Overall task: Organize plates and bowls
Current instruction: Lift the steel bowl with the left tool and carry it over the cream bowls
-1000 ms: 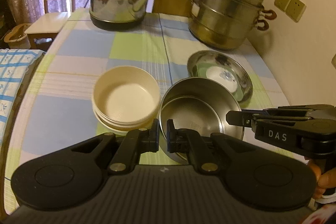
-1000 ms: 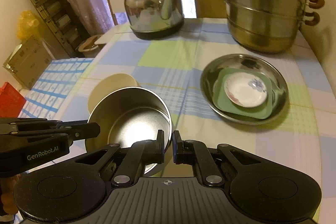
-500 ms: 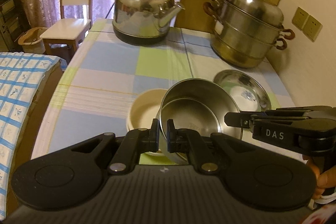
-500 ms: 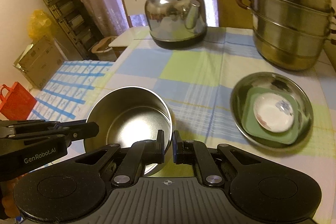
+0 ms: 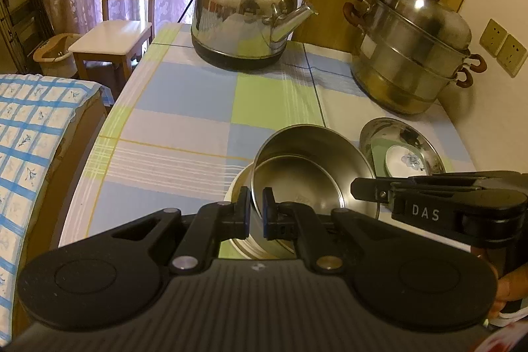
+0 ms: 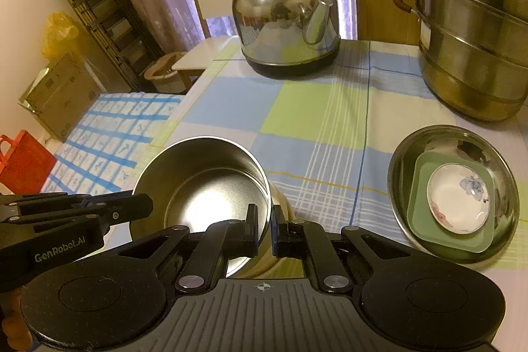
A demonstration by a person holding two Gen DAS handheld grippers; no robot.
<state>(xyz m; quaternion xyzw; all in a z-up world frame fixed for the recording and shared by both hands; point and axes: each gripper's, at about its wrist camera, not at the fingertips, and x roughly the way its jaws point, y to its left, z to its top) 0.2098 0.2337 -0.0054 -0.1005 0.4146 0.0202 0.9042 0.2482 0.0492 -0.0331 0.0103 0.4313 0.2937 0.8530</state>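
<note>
Both tools pinch opposite sides of the steel bowl's [image 5: 307,174] rim, the left tool [image 5: 254,211] on its left wall, the right tool [image 6: 264,225] on its right, holding it directly over the cream bowl [image 5: 239,187] near the tabletop's [image 5: 184,134] front edge.

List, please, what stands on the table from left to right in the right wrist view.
steel bowl → kettle → steel dish with the plates → steamer pot
</note>
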